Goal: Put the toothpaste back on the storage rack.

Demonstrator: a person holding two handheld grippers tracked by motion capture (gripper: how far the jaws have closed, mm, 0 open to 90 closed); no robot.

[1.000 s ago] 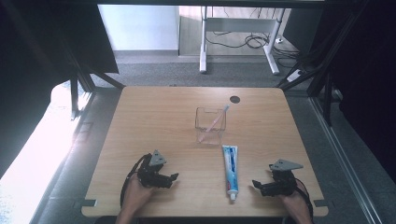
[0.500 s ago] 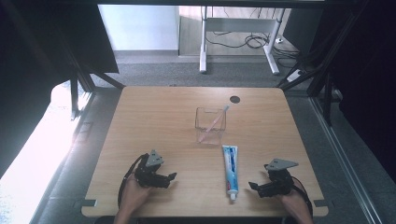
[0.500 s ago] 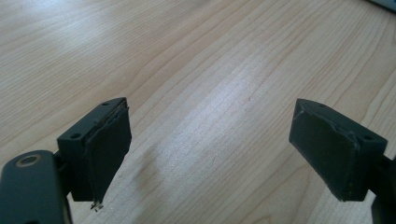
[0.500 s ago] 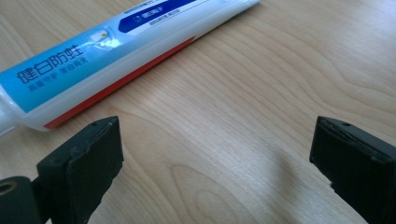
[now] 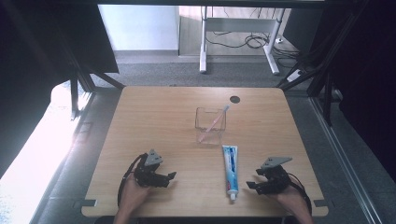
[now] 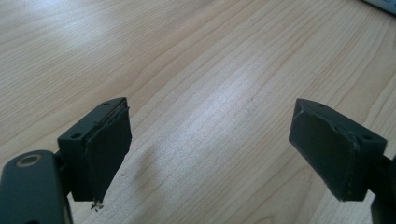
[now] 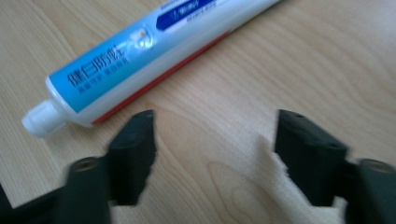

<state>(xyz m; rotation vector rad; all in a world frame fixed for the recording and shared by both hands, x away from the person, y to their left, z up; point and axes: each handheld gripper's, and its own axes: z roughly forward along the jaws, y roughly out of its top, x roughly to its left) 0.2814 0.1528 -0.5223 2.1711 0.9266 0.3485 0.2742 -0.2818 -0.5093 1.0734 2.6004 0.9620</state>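
Pale wood, the table (image 5: 154,121) spreads out bare in front of me, with my two tools parked at its near edge. At the middle stands a clear glass cup (image 5: 210,125) with a pink toothbrush (image 5: 214,122) leaning inside it, bristle end up past the rim. Just nearer to me than the cup lies the toothpaste tube (image 5: 230,170), blue and white with a red stripe, flat on the wood, its white cap (image 7: 41,119) pointing toward my side.

My right gripper (image 5: 254,183) sits low just beside the tube's cap end, turned toward it. Its jaws have just been closing and now stand about half apart, with nothing between them but table; the tube lies just ahead of them and to the left in the right gripper view, untouched. My left gripper (image 5: 169,178) rests well apart from the tube on the other side, jaws spread wide over bare wood, holding nothing.

As I read it, the job is at its very start: the toothbrush is already in the cup, while the tube has yet to be gripped or lifted. What is left is to bring my right jaws around the tube, close on it and carry it.
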